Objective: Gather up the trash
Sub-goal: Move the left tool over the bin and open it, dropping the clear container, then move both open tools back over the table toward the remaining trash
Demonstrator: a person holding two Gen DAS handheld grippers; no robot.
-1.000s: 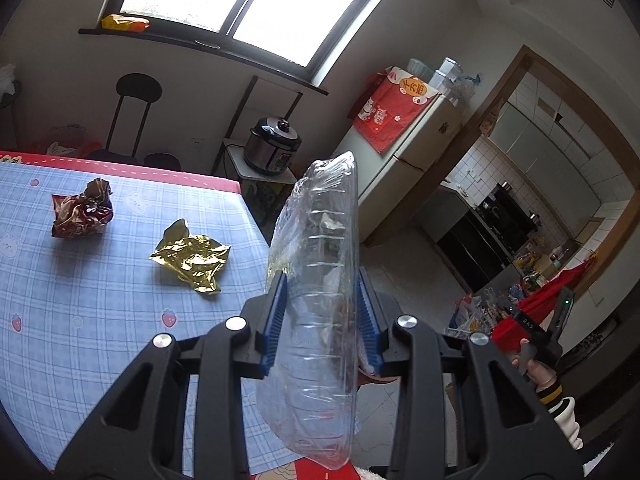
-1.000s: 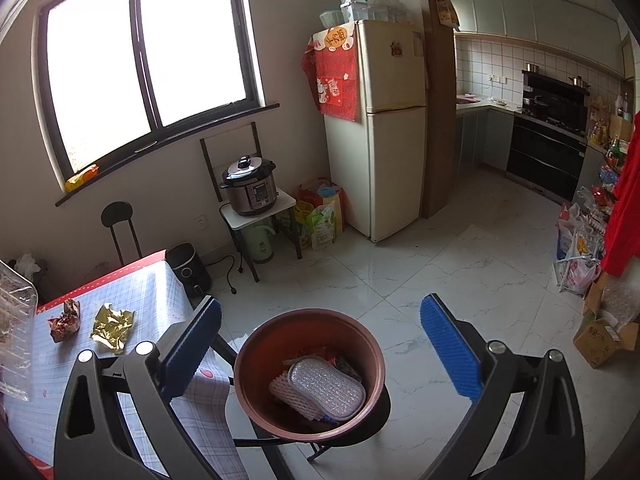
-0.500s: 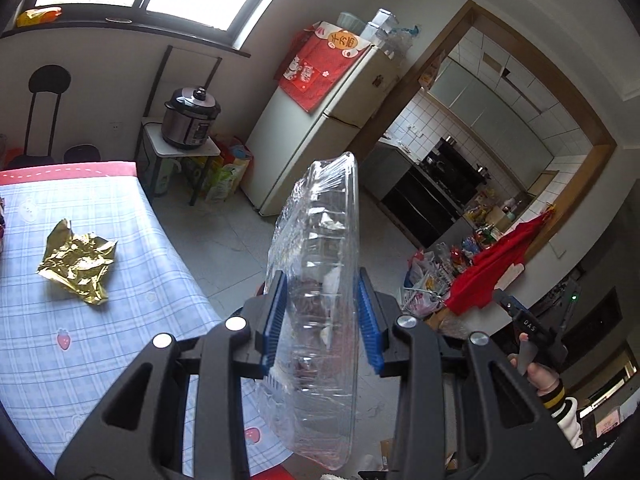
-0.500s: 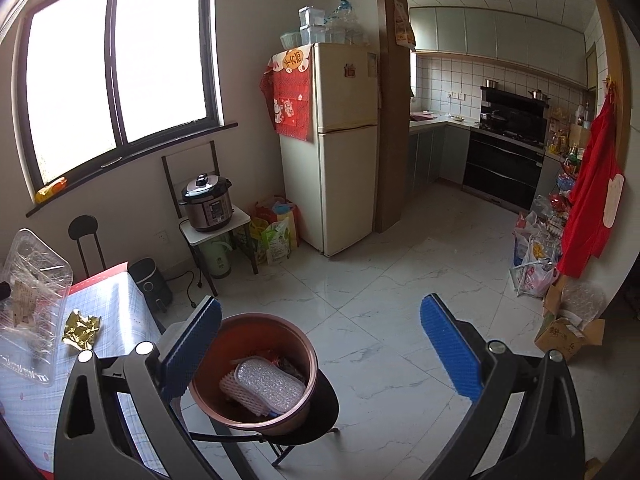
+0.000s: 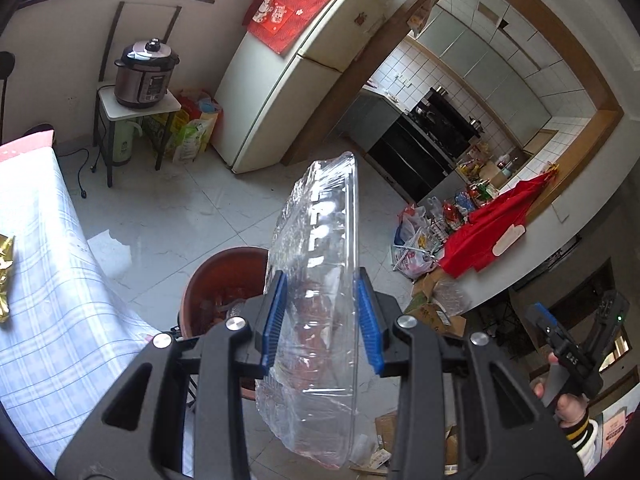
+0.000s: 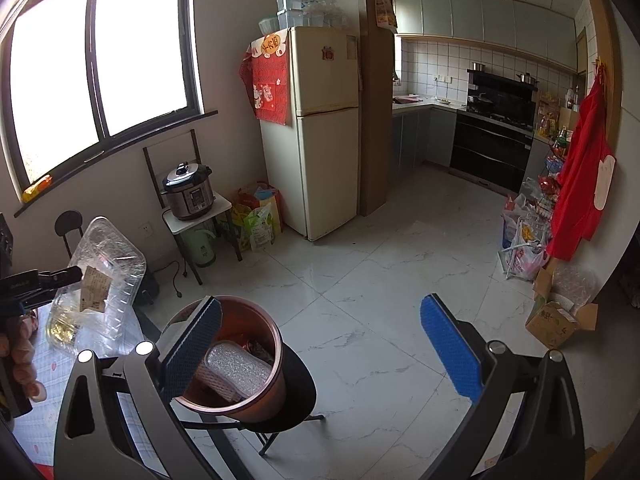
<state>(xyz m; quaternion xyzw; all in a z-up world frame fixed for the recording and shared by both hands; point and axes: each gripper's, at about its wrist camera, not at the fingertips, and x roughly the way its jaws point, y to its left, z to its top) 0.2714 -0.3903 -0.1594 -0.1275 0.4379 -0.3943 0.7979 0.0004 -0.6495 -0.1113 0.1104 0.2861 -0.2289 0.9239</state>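
The left gripper point(image 5: 320, 320) pinches a clear plastic tray point(image 5: 320, 280) edge-on between its blue pads point(image 5: 274, 320); the tray stands nearly upright, its top leaning away from the camera; a paper label shows through its wall in the right wrist view. The right gripper point(image 6: 320, 344) is spread wide and holds nothing; it hangs above the bin point(image 6: 236, 364).

A second ago the left wrist view faced the table point(image 5: 48, 280), with a red wrapper and a gold wrapper point(image 5: 6, 276) in plain sight beside the tray; now the view has swung off the table toward the bin point(image 5: 224, 280), and only a sliver of the gold wrapper shows at the far left edge. The bin, absent from that view before, now sits directly behind and under the tray's lower half; in the right wrist view the tray point(image 6: 96, 276) has come from the far edge to just left of the bin, higher than its rim.

I judge this to mean the carry is nearly done; the tray looks close to being over the bin's mouth, though not yet squarely above it. The bin sits on a black stool point(image 6: 296, 396) and already holds a pale ribbed container point(image 6: 240, 372) and other scraps; the tray is broad against that opening, so it may catch on the rim unless dropped edge-first. The wrappers on the table remain to be collected.
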